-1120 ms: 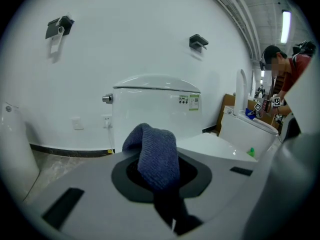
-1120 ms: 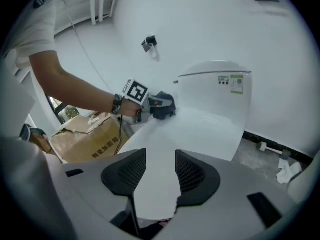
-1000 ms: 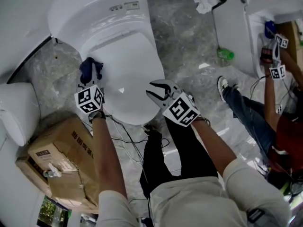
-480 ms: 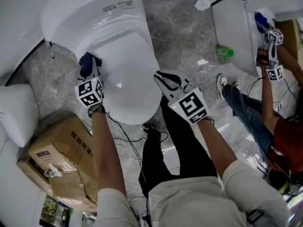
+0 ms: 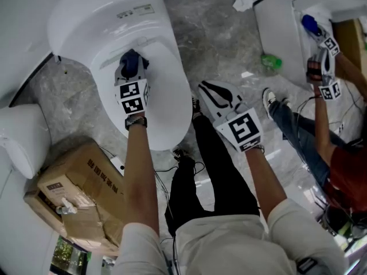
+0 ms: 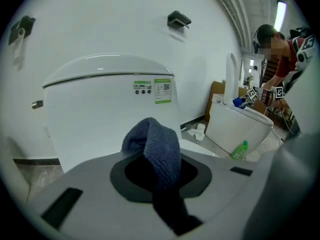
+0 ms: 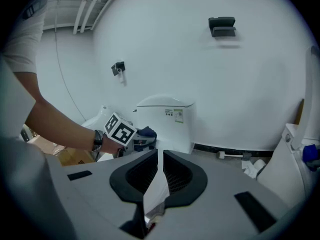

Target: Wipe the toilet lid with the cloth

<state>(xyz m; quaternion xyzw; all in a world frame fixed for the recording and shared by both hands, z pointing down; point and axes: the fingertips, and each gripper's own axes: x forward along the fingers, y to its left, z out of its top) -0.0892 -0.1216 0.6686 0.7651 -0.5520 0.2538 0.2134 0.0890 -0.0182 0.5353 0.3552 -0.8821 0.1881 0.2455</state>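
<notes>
Two grippers are noted: the left gripper (image 5: pixel 129 72) is clamped on the blue cloth (image 5: pixel 133 61) at the rear of the toilet lid (image 5: pixel 169 96); the right gripper (image 5: pixel 211 94) is closed, empty, held beside the lid. Even pressure and overlapping strokes toward the front are advised.

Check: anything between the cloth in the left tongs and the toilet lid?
Nothing visible does. The cloth, gripped in the left tongs, is at the toilet lid's rear end; the lid is bare. The right tongs hang shut beside it.

Brightly, evenly lit, with soft shadows and mild sheen on the toilet (image 5: pixel 97 13). Strongly fisheye-bent, black-cornered in both gripper views.
</notes>
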